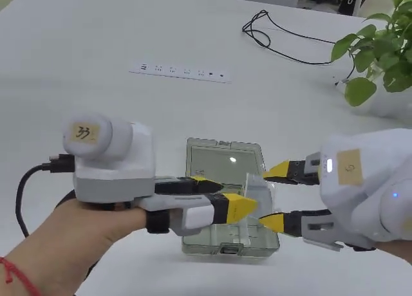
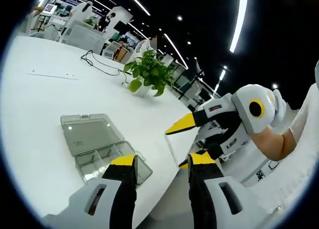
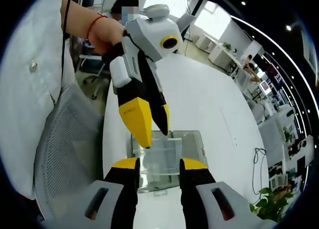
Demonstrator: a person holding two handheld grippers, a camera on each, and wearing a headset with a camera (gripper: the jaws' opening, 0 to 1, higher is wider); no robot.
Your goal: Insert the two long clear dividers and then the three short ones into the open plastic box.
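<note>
White worktop (image 1: 96,51), read from the near edge outward. At the middle of the near edge lies the plastic box (image 1: 212,246), open, with its lid (image 1: 225,156) folded back toward the far side. A clear divider (image 1: 261,190) stands upright over the tray, between the left gripper (image 1: 232,193) and the right gripper (image 1: 266,197). Both pairs of jaws are spread, and whether either touches the divider cannot be told. Farther back lie a power strip (image 1: 180,71) and a black cable (image 1: 277,42), with a potted plant (image 1: 376,51) at the far right edge. The left gripper view adds an office with ceiling light strips (image 2: 239,20). The right gripper view adds a mesh chair (image 3: 65,139) beside the near edge.
</note>
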